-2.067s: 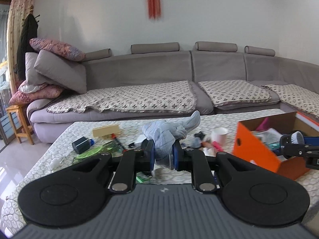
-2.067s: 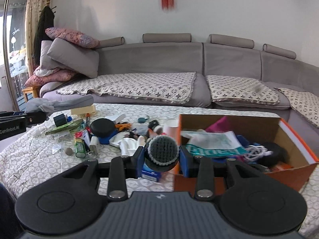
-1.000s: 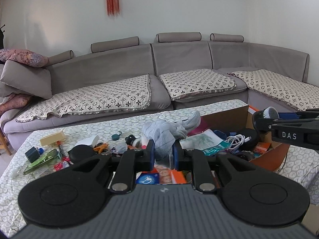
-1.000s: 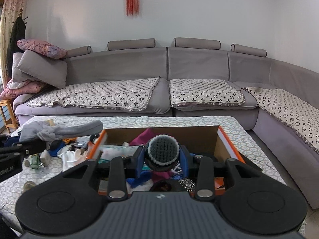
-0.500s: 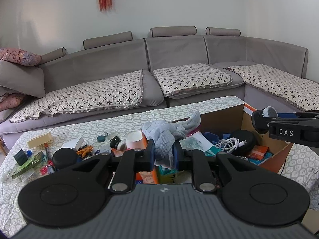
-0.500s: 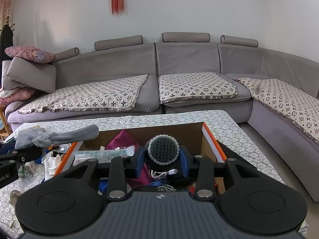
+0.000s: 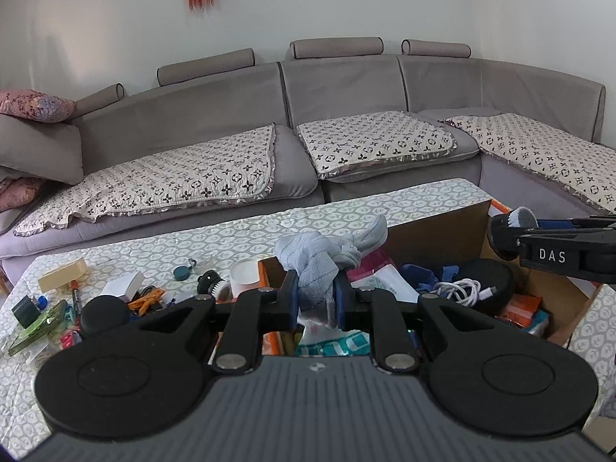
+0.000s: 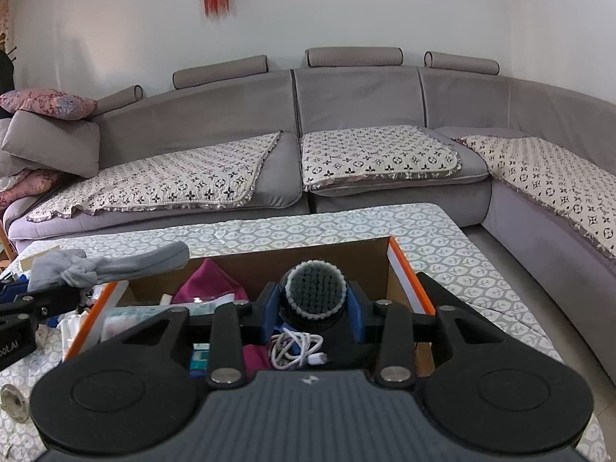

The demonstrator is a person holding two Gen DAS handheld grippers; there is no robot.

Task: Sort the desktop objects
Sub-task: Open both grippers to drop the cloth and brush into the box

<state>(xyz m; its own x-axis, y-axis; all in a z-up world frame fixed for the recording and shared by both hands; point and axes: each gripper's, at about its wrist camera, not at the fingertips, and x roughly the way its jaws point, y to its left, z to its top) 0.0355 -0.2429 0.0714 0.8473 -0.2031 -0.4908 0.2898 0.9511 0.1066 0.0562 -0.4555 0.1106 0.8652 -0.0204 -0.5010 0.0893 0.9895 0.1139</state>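
A grey sofa [image 7: 346, 88] stands beyond both grippers, with the patterned table [image 8: 308, 227] between. Beneath both lies the orange-edged cardboard box [image 8: 400, 265], full of oddments. The left gripper [image 7: 315, 300] is clamped on a knotted grey cloth [image 7: 319, 258] above the box's left end; the right gripper [image 8: 313, 308] grips a round black brush [image 8: 315, 288] over a white cable [image 8: 296, 350].

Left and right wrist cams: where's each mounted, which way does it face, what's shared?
Left wrist: on the left gripper, looking along its fingers over the cardboard box toward the sofa; it clamps a grey cloth.
Right wrist: on the right gripper, same heading; it clamps a round brush.
Shared: box, sofa, each other's gripper.
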